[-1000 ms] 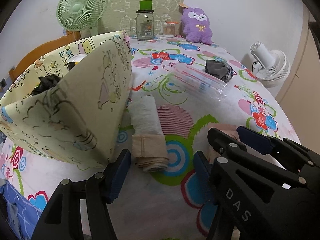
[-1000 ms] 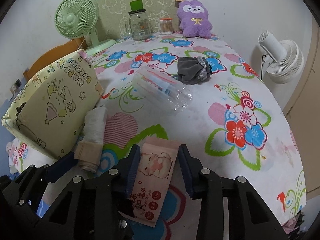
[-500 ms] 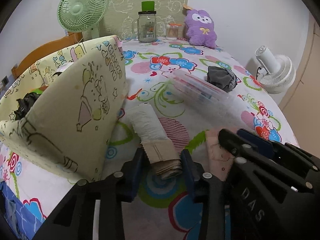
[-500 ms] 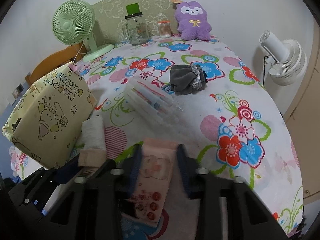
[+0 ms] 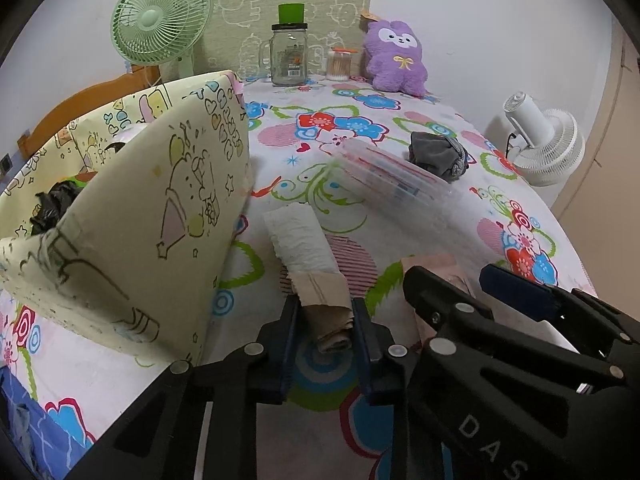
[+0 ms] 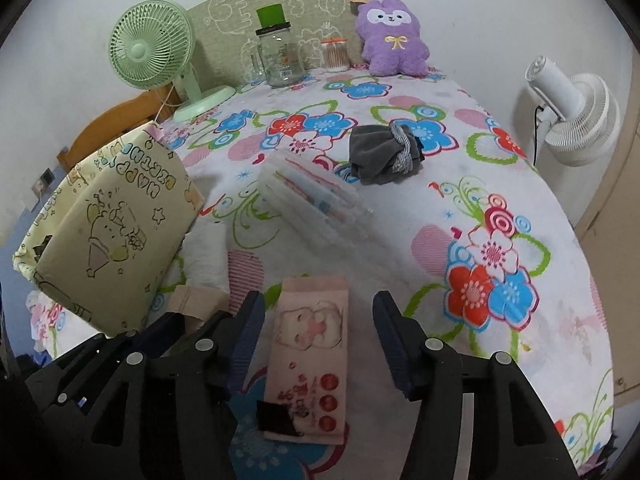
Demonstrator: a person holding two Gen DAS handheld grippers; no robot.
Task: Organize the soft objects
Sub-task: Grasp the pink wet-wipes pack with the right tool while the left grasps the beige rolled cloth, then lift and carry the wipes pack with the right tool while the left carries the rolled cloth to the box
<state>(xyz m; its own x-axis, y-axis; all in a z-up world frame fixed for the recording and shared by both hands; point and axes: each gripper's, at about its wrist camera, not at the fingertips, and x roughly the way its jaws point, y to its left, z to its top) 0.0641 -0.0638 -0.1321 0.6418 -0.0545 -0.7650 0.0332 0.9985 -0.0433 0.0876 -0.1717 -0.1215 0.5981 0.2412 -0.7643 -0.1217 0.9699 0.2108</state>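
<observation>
While its jaws are closing, the left gripper (image 5: 322, 330) pinches the tan end of the soft white-and-beige rolled cloth (image 5: 308, 258), lying at 6 o'clock beside the yellow cartoon-print fabric bin (image 5: 160, 216). Judged light and limp; it should droop when lifted.

Right view: the right gripper (image 6: 316, 340), jaws opening, straddles the pink soft-pack of wet wipes (image 6: 310, 354) at 6 o'clock without touching. Judged squashy and slippery; grip across its width.

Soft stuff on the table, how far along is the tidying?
Done: dark items already lie in the yellow storage bin. In hand: the left gripper is closing on the beige-and-white roll. Left: the wipes pack between the opening right gripper, and the gray cloth.
</observation>
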